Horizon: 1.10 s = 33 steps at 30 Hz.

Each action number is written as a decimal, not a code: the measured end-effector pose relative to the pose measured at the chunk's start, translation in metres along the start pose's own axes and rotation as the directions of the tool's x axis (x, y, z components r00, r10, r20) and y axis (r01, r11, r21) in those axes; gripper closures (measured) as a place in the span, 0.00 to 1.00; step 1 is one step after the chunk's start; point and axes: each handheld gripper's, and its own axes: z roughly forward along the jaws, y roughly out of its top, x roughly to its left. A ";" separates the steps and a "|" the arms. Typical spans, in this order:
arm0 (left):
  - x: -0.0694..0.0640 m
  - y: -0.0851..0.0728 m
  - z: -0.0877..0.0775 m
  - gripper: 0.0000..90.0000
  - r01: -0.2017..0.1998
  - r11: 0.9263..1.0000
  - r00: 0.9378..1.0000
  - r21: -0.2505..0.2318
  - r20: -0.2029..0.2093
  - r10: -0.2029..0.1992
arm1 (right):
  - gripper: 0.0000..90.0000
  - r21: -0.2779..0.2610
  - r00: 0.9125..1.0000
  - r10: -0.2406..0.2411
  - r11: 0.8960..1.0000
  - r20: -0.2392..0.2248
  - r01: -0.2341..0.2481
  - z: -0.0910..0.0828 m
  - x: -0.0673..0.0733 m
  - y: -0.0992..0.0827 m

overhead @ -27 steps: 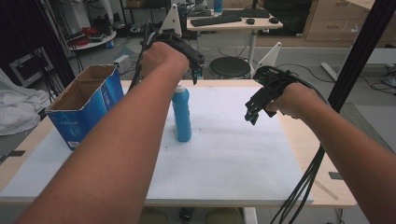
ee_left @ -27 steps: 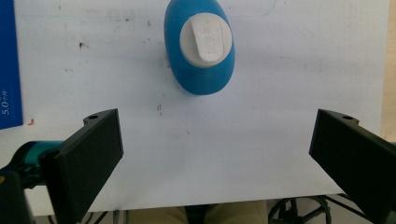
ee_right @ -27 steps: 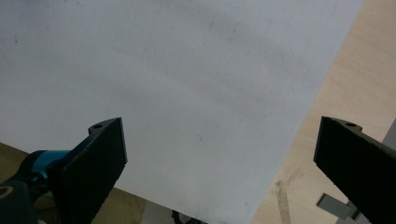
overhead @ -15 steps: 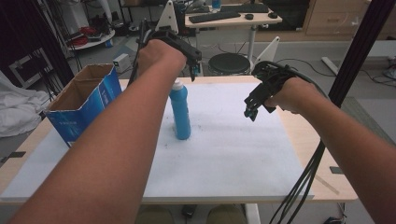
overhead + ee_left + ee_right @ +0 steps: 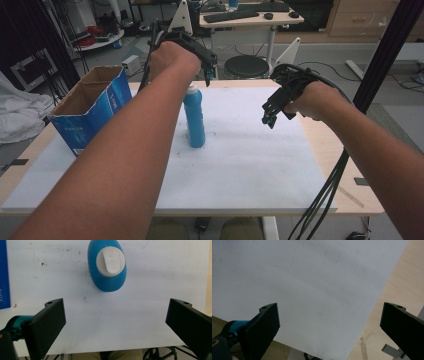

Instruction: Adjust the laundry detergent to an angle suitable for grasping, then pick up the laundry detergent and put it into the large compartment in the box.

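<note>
Below the left hand-held gripper (image 5: 113,322): blue bottle (image 5: 107,265) upright, pre-grasp by the look of it.
Worktop (image 5: 260,150) carries an open blue box (image 5: 90,107) off to that gripper's outer side; bottle stands just under and ahead of its wide-apart jaws, long axis vertical, white cap (image 5: 111,260) pointing straight up. Next move probably needs a descent centred on the body, then closing. Right hand-held gripper (image 5: 270,117) hovers well apart, jaws spread, empty.

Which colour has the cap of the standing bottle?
White, on a blue bottle; the cap shows best in the left gripper view, seen from above.
</note>
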 end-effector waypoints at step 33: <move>0.001 -0.003 0.005 0.03 0.026 1.000 1.000 -0.011 -0.012 -0.026 | 0.02 -0.007 1.000 -0.019 1.000 -0.013 0.019 0.002 0.003 -0.004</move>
